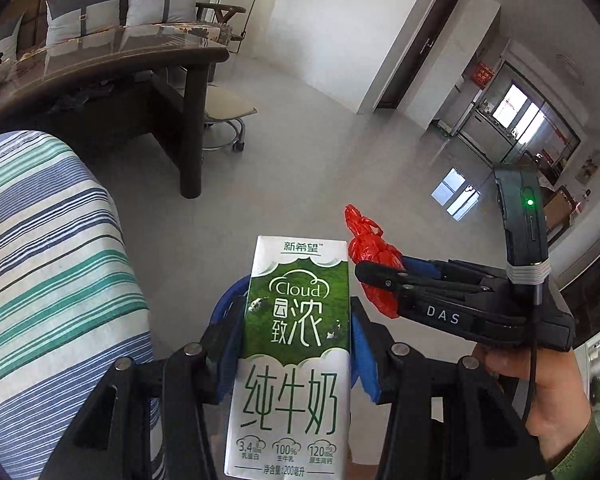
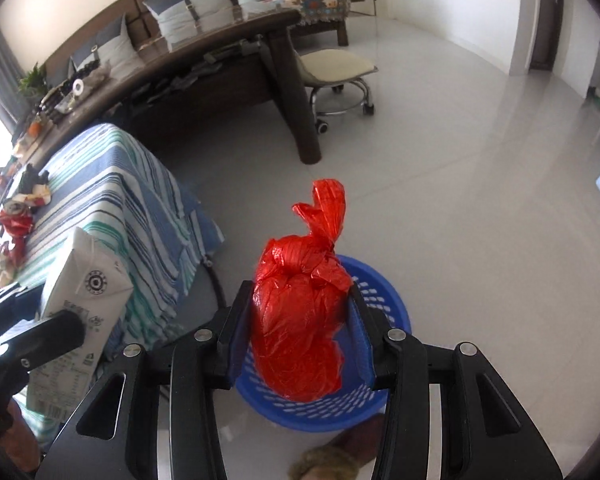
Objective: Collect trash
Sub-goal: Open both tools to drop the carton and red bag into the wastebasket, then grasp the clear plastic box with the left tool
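The left tool clamped an upright green-and-white milk carton between its blue pads, while the right tool gripped a knotted red plastic bag directly above a blue perforated basket on the pale floor. Beside them stood a table under striped cloth, with more litter on its top.

The milk carton stands upright between the left gripper pads. The tied plastic bag sits between the right gripper pads, directly above the perforated basket on the floor. The cloth-covered table lies left of both grippers; the long table and wheeled stool stand beyond, with the sofa behind them.
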Available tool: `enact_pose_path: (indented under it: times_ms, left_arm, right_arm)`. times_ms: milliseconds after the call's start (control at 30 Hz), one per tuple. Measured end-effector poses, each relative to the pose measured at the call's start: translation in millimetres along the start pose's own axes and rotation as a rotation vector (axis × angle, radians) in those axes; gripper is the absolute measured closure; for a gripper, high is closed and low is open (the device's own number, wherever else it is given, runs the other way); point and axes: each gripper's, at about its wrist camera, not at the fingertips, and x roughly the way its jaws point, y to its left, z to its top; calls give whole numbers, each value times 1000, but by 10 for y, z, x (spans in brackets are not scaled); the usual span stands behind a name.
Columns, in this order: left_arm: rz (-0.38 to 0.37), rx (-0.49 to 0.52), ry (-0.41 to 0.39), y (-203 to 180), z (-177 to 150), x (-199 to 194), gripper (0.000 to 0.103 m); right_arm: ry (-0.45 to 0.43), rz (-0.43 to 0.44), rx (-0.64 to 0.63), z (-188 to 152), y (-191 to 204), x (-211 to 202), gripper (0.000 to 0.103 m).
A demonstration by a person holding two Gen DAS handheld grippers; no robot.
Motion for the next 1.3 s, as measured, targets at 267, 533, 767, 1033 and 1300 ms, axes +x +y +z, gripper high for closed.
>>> enact_pose_path:
  times_ms: [267,533,767,1033,1300]
  left_arm:
    - [3,-24,42,-37,20,446,54]
    - [3,-67,62,-1,79,758,42]
    - [17,-67,7,2,136,540,42]
    - [77,-19,-95,85,-164,-466,39]
    - [294,-90,-108,808,-848,-1308,38]
  right_arm:
    - [3,19,81,12,-304,37,57]
    - [-14,41,153,51,-470,25,41]
    - [-103,4,143,128,-444,-177,32]
    - [-296,-65,38,216,-9,-561,18]
    - [-365,56,-122,100,938,-718,13]
